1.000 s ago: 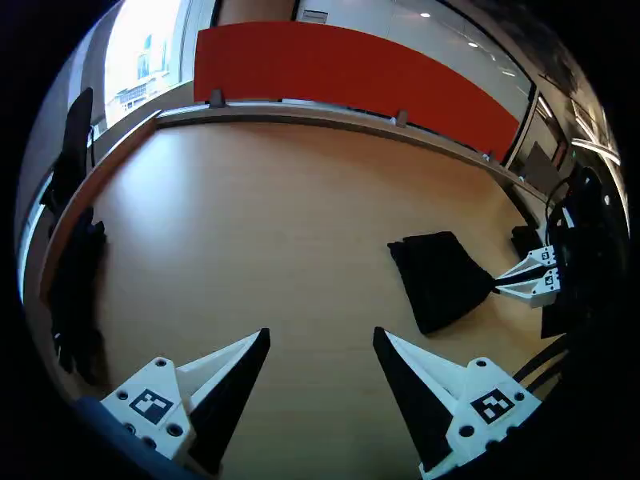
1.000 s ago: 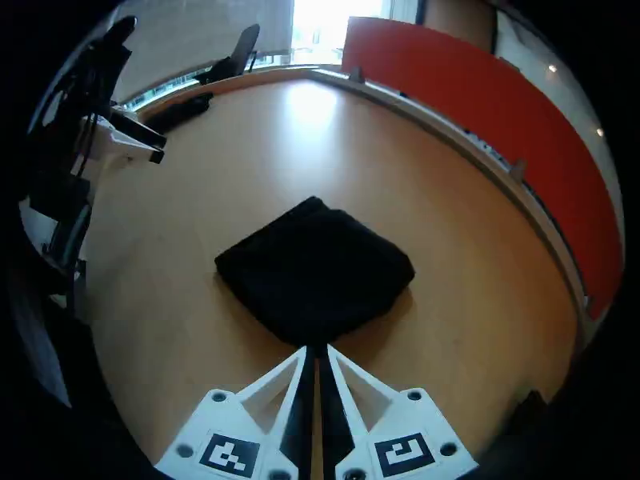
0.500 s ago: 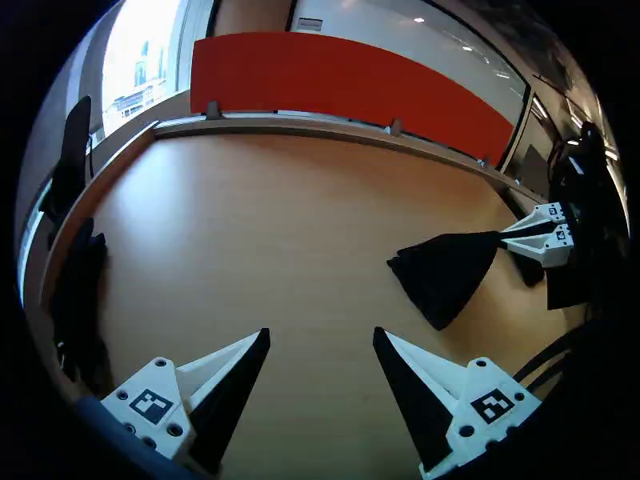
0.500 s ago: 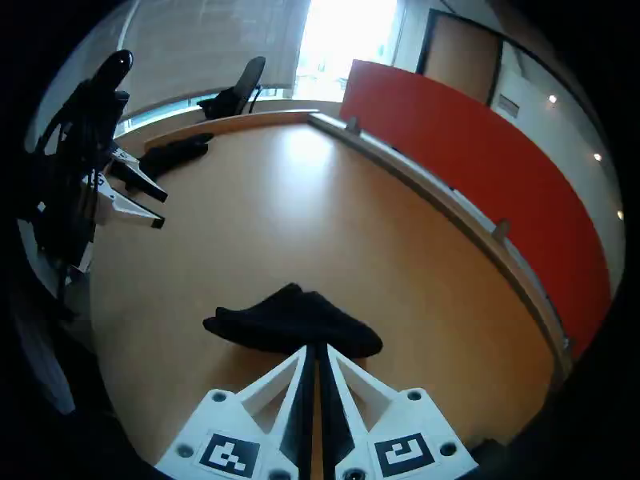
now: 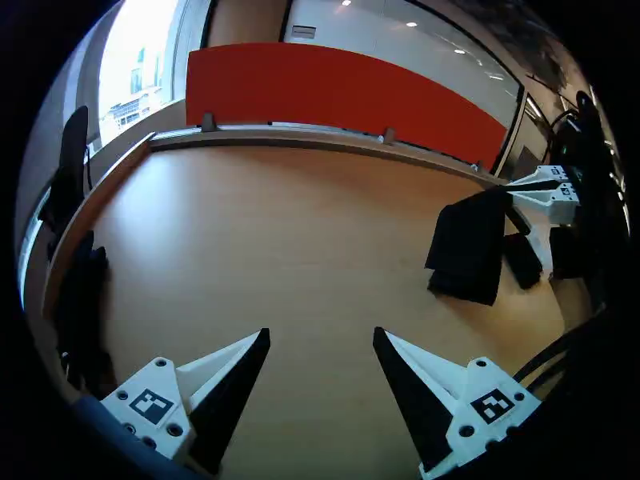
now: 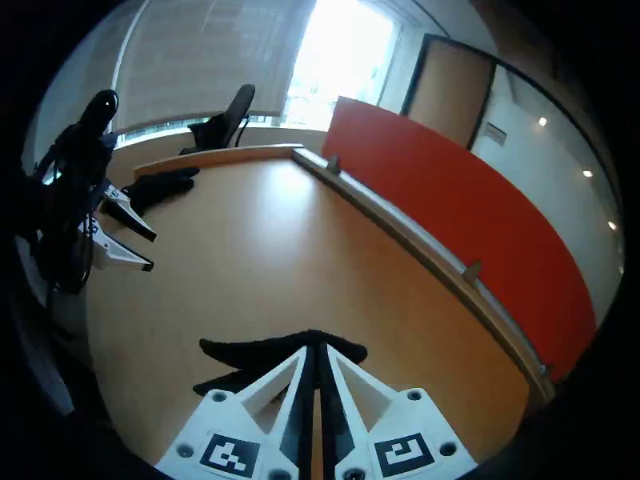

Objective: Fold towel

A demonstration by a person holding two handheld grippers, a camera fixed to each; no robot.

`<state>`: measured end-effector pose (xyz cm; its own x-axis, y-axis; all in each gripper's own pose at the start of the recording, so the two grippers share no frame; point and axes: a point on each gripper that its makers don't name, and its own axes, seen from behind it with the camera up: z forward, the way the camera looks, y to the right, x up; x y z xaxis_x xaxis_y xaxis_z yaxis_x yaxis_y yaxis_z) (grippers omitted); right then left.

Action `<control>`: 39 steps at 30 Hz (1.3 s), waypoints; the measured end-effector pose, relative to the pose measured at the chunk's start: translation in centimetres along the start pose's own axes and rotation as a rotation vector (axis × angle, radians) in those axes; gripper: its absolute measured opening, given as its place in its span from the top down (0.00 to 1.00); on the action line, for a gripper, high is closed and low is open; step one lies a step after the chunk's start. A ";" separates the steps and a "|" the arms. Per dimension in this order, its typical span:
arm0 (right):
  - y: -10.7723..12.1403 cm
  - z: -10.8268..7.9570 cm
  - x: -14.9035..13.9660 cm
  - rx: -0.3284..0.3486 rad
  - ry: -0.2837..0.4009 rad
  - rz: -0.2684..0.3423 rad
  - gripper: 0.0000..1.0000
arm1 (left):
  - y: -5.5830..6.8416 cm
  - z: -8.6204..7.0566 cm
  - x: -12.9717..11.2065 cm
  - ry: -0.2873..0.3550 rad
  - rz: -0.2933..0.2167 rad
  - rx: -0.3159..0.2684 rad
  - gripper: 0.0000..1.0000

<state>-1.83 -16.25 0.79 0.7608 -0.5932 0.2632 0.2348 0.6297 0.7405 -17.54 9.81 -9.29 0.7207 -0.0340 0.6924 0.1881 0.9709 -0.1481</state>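
Black towel (image 5: 468, 248) pinched in right tongs (image 6: 318, 350), left tongs (image 5: 321, 336) agape

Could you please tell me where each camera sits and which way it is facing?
Left gripper view: rides the open left gripper, low over the wooden table, facing the red divider; own fingers below.
Right gripper view: rides the right gripper, shut on the black towel, facing the window; own fingers below.
Shared: table, divider, towel, each other's gripper.
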 end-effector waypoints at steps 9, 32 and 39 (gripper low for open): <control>2.3 -1.6 0.0 -0.041 0.008 0.033 0.96 | 0.5 0.1 0.3 0.002 0.015 -0.011 0.05; 11.5 -6.5 -4.5 -0.180 -0.054 0.125 0.96 | 1.9 0.9 1.0 -0.006 0.054 -0.030 0.04; 14.6 -8.2 -5.9 -0.228 -0.070 0.144 0.96 | 2.0 1.1 1.0 -0.012 0.058 -0.030 0.04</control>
<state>2.09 0.55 4.97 0.7544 -0.5173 0.4040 0.2631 0.8022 0.5360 -17.15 12.01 -8.08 0.7230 0.0249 0.6904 0.1666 0.9636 -0.2093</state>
